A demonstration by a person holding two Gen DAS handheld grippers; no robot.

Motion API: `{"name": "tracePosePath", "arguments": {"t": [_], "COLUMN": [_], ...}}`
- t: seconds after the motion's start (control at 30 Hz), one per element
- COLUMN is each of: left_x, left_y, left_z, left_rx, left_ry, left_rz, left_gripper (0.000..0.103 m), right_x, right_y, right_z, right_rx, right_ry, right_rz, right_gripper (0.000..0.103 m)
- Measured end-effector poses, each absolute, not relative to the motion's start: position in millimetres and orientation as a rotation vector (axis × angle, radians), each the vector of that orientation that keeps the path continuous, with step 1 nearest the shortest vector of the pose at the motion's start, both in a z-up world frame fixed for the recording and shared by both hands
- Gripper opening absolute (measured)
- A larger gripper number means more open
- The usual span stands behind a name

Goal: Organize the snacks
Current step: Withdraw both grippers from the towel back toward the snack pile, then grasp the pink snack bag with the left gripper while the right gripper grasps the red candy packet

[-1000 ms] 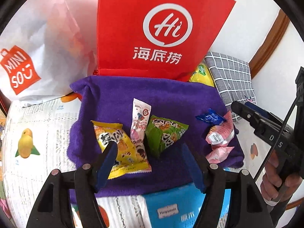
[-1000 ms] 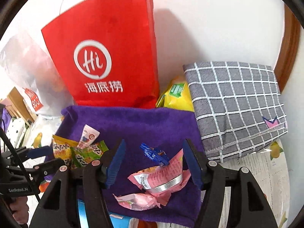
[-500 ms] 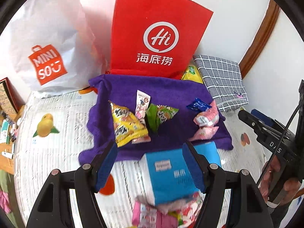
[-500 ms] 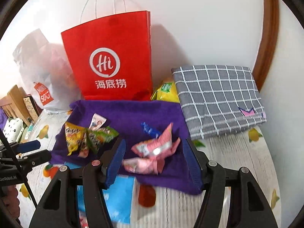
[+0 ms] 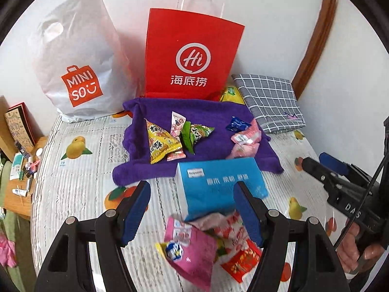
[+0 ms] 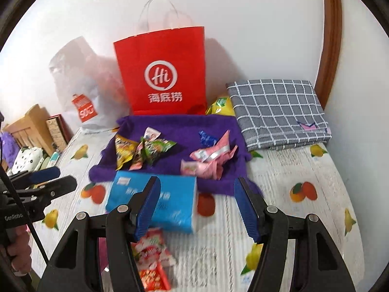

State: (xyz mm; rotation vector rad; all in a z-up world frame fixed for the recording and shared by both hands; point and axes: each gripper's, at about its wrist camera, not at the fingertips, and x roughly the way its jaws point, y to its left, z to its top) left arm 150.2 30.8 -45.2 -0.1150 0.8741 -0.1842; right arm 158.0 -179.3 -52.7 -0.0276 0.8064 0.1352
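Observation:
Several snack packets lie on a purple towel (image 5: 214, 112) (image 6: 180, 126): a yellow triangular pack (image 5: 161, 141), a green one (image 5: 198, 133), a small blue one (image 5: 237, 124) and pink ones (image 5: 245, 140) (image 6: 209, 157). A blue tissue box (image 5: 218, 185) (image 6: 158, 197) lies in front of the towel. More snacks, pink (image 5: 192, 250) and red (image 5: 243, 255), lie nearest me. My left gripper (image 5: 192, 209) is open and empty above them. My right gripper (image 6: 197, 209) is open and empty, just right of the tissue box.
A red paper bag (image 5: 192, 56) (image 6: 163, 70) and a white Miniso bag (image 5: 77, 60) stand against the wall. A grey checked cushion (image 5: 269, 99) (image 6: 277, 112) lies at the right. A yellow pack (image 6: 218, 105) sits behind the towel. A cluttered wooden table (image 5: 17, 165) stands left.
Both grippers have pulled back and up from the towel. The tissue box and the near snack pile have come into view. Both stay open and empty.

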Motion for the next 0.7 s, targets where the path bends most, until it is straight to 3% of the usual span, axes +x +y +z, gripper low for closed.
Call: {"name": "tracePosePath", "arguments": {"t": [0.5,0.6,0.7], "left_x": [108,104,99], "left_y": [69,79,81], "left_z": [-66,-76,-83], "left_rx": [-0.186,-0.218,-0.215], "left_ry": [0.902,0.917,0.93], "left_rz": [-0.119,-0.113,-0.116], "left_gripper": [0.074,0.074,0.074], "right_x": [104,98,93], "right_y": [-167,-155,-143], "right_z": [-113,-140,-163], "right_rx": [-0.003,-0.025,-0.077], "right_ry": [0.935,0.997,1.021], "right_rz": [0.247,0.368,0.381], "right_gripper": [0.062,0.072,0.073]}}
